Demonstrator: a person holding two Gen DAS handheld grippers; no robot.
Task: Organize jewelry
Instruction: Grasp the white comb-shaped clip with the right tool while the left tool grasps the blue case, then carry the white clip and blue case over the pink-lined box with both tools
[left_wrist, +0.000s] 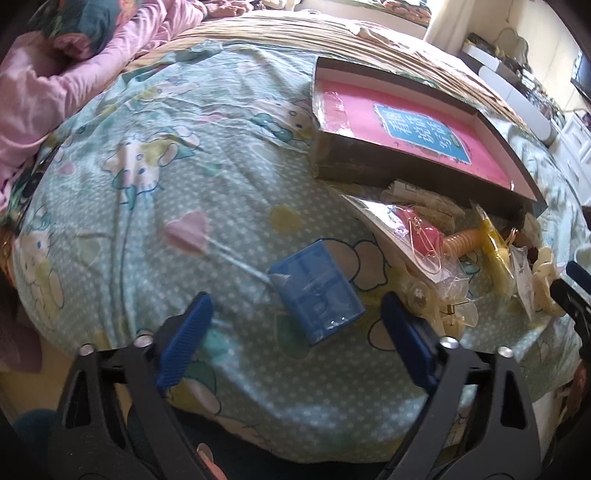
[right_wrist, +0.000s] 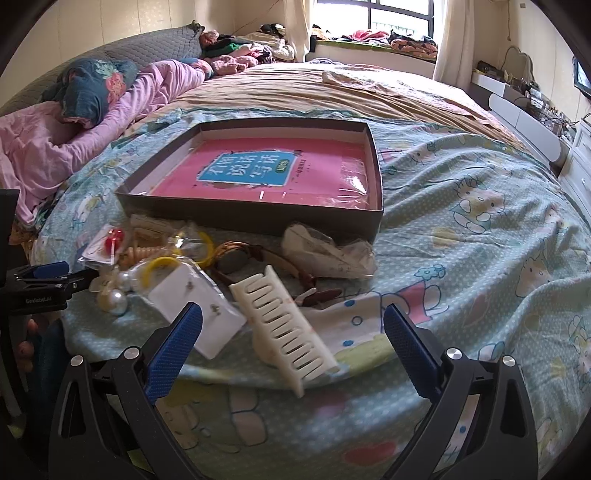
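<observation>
Jewelry pieces (right_wrist: 177, 266) lie in a loose heap on the cartoon-print bedsheet (right_wrist: 480, 258), just in front of the near wall of a shallow dark cardboard box (right_wrist: 251, 218) that holds a pink book (right_wrist: 258, 173). The heap includes a cream hair claw clip (right_wrist: 288, 332) lying tilted at the near edge, 2 pearl-like balls (right_wrist: 116, 299), a yellow ring-shaped piece (right_wrist: 159, 267), a red item on a clear-wrapped card (right_wrist: 110, 240), a white card with small studs in a clear bag (right_wrist: 195, 302) and a brown-strapped wristwatch (right_wrist: 236, 262).

The right gripper (right_wrist: 291, 339) hangs over the near end of the heap with its blue pads wide apart; the claw clip lies between them, and neither pad touches it.

In the left wrist view a small blue plastic box (left_wrist: 316, 291) rests alone on the sheet, to the left of the heap and apart from it. The left gripper (left_wrist: 295, 339) points down at it, jaws spread wide, the blue fingers (left_wrist: 184, 343) either side of the box's near corner and clear of it. It grips nothing.

A pink quilt (right_wrist: 55, 147) is bunched at the far left of the bed.
</observation>
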